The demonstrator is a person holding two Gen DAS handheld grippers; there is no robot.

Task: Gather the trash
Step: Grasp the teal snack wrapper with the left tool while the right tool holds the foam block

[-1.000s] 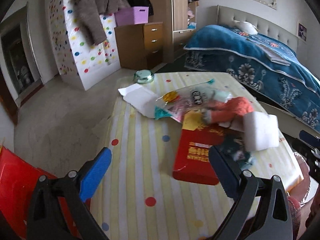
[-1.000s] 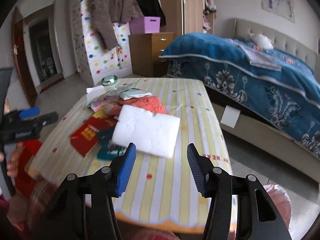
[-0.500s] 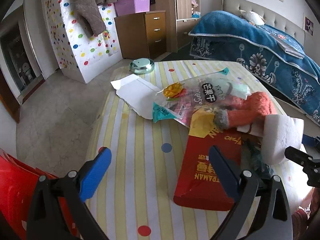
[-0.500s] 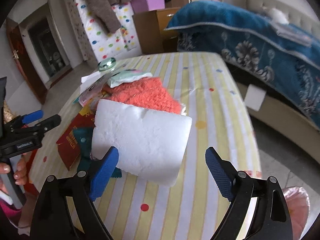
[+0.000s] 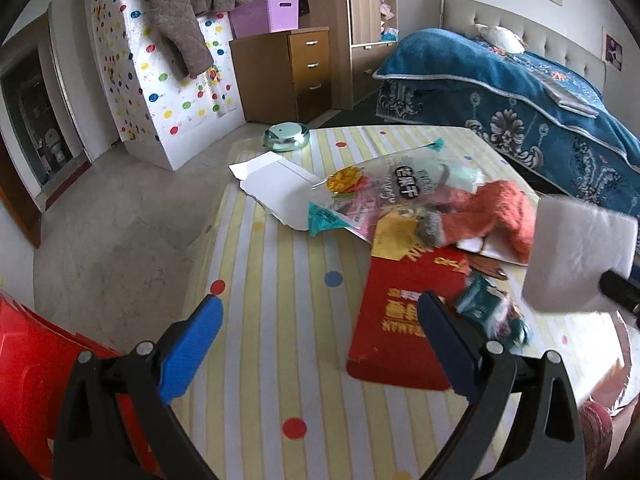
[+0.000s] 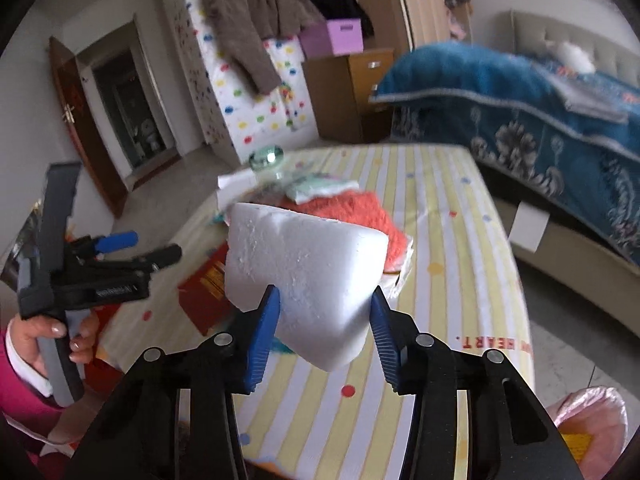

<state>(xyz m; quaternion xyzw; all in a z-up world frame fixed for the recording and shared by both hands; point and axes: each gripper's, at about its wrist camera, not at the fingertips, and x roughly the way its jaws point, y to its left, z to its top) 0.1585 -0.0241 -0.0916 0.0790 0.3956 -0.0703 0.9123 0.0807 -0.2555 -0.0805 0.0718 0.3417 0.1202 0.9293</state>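
Big blue bed (image 5: pixel 520 92) fills the upper right of the left view, and the striped, dotted table (image 5: pixel 280 280) takes the middle. On it, a red packet (image 5: pixel 400 320) lies lower right of centre, with white paper (image 5: pixel 276 188) above centre, a clear snack bag (image 5: pixel 380 196) overlapping that paper, and an orange sock (image 5: pixel 492 212) resting on the pile to the right. A small teal wrapper (image 5: pixel 484 312) sits beside the red packet's right edge, and a round green dish (image 5: pixel 286 137) stands at the table's far end. A red bin (image 5: pixel 28 368) shows at the lower left. Now the foam block (image 6: pixel 304 276), white and chunky: it is up off the table, centre of the right view, pinched between the blue pads of the right gripper (image 6: pixel 325 316), which is clamped on its lower end. The left gripper (image 5: pixel 320 336) hangs over the table's near edge, jaws spread wide, nothing between them.
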